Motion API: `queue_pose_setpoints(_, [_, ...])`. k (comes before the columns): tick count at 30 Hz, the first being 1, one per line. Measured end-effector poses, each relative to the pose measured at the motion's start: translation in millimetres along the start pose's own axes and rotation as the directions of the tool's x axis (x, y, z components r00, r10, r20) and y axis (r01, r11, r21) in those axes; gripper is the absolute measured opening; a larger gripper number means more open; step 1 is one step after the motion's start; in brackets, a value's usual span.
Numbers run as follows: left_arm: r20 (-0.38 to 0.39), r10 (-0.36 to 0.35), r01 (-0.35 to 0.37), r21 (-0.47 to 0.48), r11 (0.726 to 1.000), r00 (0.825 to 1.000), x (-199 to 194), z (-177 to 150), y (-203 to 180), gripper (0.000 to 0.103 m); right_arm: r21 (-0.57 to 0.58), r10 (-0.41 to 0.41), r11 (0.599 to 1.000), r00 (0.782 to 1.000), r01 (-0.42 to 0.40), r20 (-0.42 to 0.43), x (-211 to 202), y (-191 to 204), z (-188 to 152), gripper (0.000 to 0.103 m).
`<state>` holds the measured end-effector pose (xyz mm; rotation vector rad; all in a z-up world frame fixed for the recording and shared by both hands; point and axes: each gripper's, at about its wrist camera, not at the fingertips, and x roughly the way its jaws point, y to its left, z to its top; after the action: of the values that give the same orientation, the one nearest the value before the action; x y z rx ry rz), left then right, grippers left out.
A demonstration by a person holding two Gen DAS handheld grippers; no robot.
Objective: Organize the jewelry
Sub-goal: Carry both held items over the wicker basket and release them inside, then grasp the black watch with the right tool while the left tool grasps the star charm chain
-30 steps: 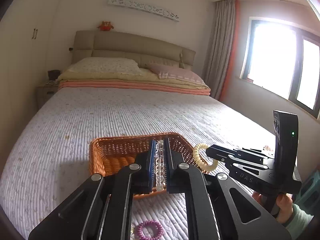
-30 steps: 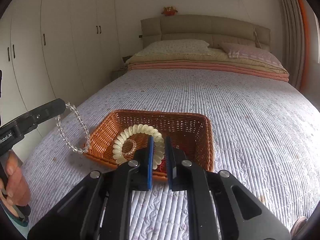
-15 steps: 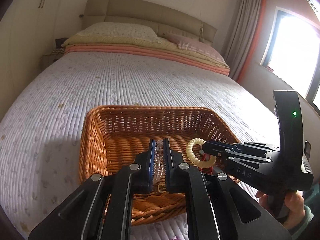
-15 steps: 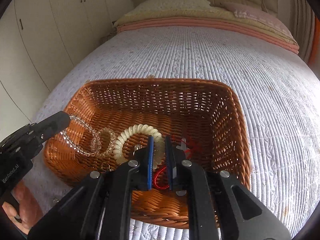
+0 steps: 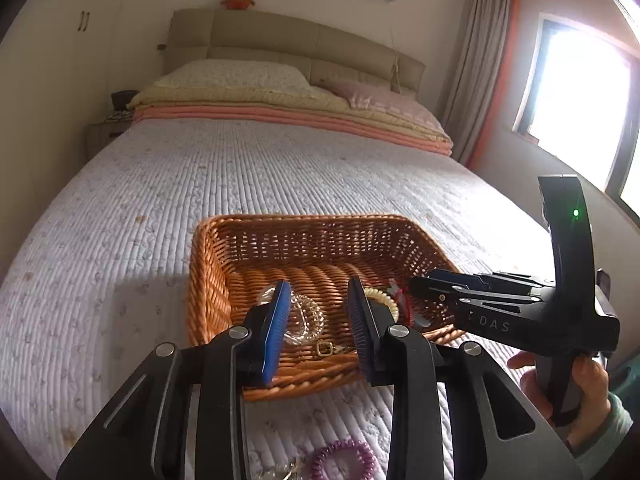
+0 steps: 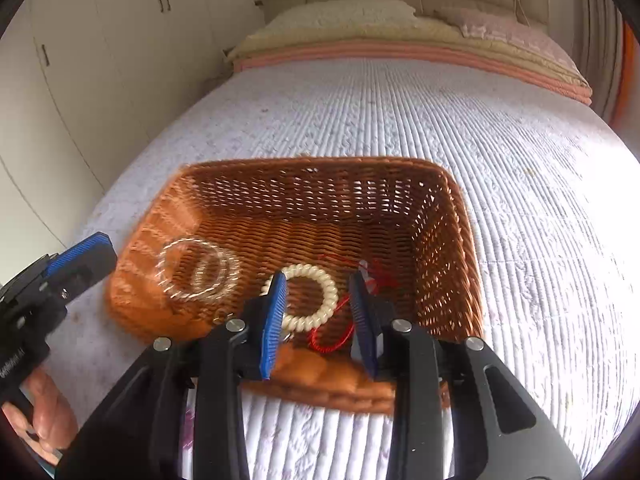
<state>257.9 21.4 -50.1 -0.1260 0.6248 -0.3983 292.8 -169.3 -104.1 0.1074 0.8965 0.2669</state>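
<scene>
An orange wicker basket (image 5: 208, 280) (image 6: 448, 240) sits on the quilted bed. Inside lie clear bead bracelets (image 5: 306, 318) (image 6: 200, 270), a cream coil band (image 5: 380, 296) (image 6: 320, 292) and a red cord (image 6: 340, 340). My left gripper (image 5: 318, 312) is open and empty above the basket's near part, over the clear bracelets. My right gripper (image 6: 318, 304) is open and empty over the cream coil band. The right gripper also shows in the left wrist view (image 5: 424, 284), and a left fingertip (image 6: 88, 256) shows in the right wrist view.
A purple coil band (image 5: 344, 462) and some small beads lie on the quilt in front of the basket. Pillows and folded blankets (image 5: 280, 100) sit at the bed's head. A window (image 5: 580, 92) is on the right, wardrobes (image 6: 80, 60) on the left.
Both grippers opened. The clear bracelet dropped from the left one and the cream coil band from the right one; both now lie in the basket.
</scene>
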Motion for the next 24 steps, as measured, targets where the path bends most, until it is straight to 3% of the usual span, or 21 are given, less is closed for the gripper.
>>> queue_pose_setpoints(5, [0.102, -0.006, 0.007, -0.011, 1.000, 0.995, -74.8, 1.1, -6.3, 0.037, -0.027, 0.026, 0.999, 0.997, -0.024, 0.070, -56.4, 14.1, -12.2, 0.030])
queue_pose_setpoints(11, [0.151, 0.012, -0.008, -0.026, 1.000, 0.988, -137.5, -16.1, -9.6, 0.040, -0.051, 0.073, 0.996, 0.991, -0.068, 0.111, -110.2, 32.0, -40.7, 0.032])
queue_pose_setpoints(14, [0.140, 0.030, -0.024, -0.048, 0.999, 0.990, -151.7, -36.2, -6.4, 0.040, -0.058, 0.074, 0.996, 0.992, -0.069, 0.100, -120.5, 36.6, -61.1, 0.042])
queue_pose_setpoints(24, [0.010, 0.047, -0.045, -0.152, 0.987, 0.999, -138.7, -111.7, 24.6, 0.040, -0.025, 0.099, 0.995, 0.993, -0.101, -0.062, -84.0, 39.3, -132.6, 0.042])
